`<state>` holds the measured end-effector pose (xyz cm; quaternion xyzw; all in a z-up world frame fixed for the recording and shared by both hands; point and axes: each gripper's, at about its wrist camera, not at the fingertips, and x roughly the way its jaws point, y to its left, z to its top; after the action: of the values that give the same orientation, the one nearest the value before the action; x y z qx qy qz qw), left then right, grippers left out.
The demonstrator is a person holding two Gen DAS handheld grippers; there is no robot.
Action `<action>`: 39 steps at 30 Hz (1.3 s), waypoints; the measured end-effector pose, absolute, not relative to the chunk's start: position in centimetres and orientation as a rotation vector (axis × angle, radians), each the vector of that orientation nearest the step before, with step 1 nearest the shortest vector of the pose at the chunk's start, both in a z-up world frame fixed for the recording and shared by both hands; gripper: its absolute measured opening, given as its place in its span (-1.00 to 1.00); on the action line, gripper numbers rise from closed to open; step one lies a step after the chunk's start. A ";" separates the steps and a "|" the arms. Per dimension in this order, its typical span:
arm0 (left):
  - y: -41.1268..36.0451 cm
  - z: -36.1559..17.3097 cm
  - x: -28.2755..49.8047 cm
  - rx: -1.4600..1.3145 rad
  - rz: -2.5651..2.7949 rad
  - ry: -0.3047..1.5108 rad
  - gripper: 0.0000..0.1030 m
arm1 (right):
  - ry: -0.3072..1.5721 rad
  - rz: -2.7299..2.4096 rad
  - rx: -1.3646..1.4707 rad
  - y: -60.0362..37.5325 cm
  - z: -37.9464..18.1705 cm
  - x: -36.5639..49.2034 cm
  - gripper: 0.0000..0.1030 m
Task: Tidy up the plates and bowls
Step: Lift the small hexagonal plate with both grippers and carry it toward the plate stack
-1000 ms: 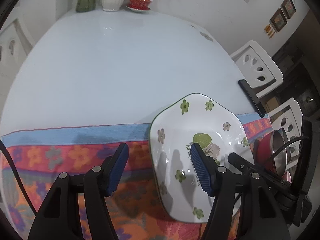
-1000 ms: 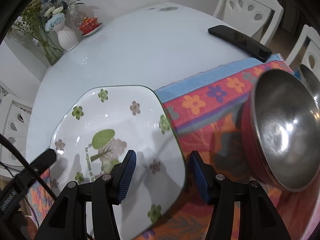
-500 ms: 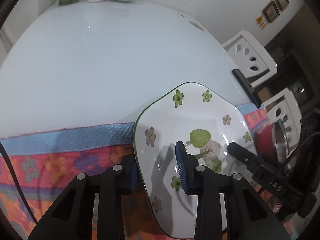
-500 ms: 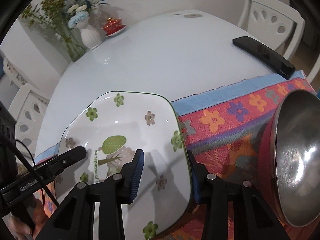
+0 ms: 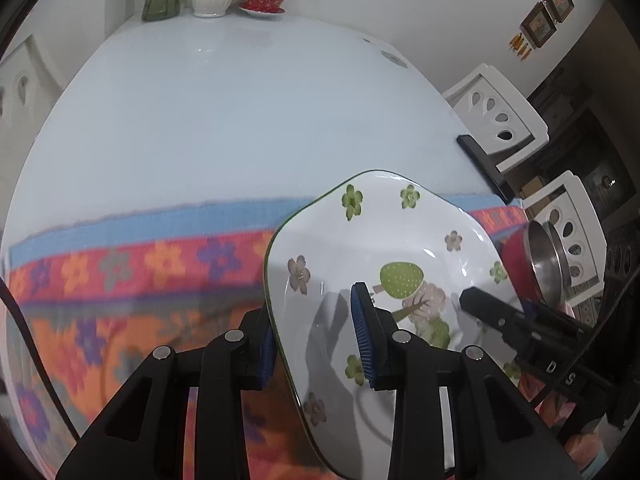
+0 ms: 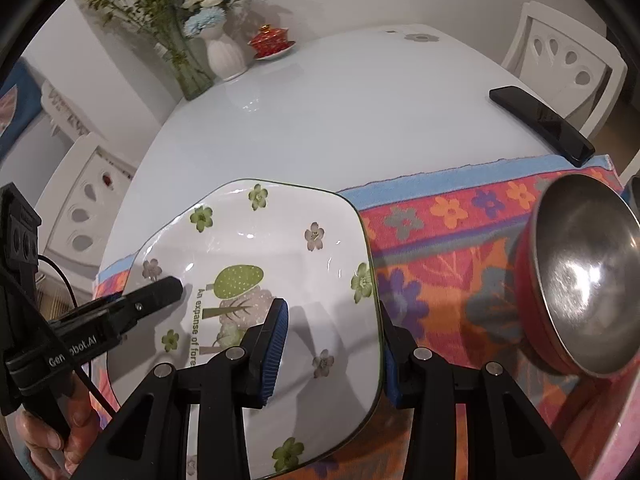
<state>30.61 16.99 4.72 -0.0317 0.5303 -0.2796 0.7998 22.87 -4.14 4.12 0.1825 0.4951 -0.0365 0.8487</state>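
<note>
**Floral plate clamped from both sides**

The plate [image 6: 280,256], white w/ rounded-square rim, green edge line, small flowers and a tree print in the middle, sits over the near end of the tabletop [image 5: 224,112], partly above the flowered cloth [image 5: 132,280] and partly above bare white surface. It looks tilted; can't tell if any edge touches the cloth.

Left hand-held gripper [image 5: 314,340] is clamped on the plate's left rim: one blue pad on the inner face, the other under the edge. Right hand-held gripper [image 6: 334,350] grips the right rim the same way, one pad on top, one tucked below. In the right wrist view the left tool's black finger lies on the plate's far side, w/ a hand [image 6: 52,436] holding its handle at bottom left.

Just right of the plate, on the cloth: a red bowl w/ steel lining [image 6: 576,280], tipped on its side, apart from the plate. A second metal rim shows behind it at the frame edge.

Further out: black phone [image 6: 540,120] at the tabletop's right edge, near a white chair [image 6: 560,56]. At the far end, a white vase w/ flowers [image 6: 224,56], a glass vase [image 6: 188,68] and a red lidded cup on a saucer [image 6: 272,42].
</note>
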 end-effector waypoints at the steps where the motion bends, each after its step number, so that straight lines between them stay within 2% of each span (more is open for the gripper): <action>1: 17.1 4.9 30.1 -0.073 -0.600 1.141 -0.43 | 1.044 -0.073 0.385 -4.1 4.3 22.6 -0.21; 23: 17.2 11.4 20.4 -0.109 -0.572 1.075 -0.43 | 0.981 -0.013 0.391 -4.1 12.5 14.6 -0.21; 39: 21.4 15.7 13.0 -0.145 -0.495 0.976 -0.43 | 0.973 0.088 0.346 -0.4 16.2 8.7 -0.21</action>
<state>13.02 21.41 15.70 -0.0691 0.4634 -0.2350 0.8516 8.67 -0.37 16.16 0.1653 0.4650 0.0418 0.8688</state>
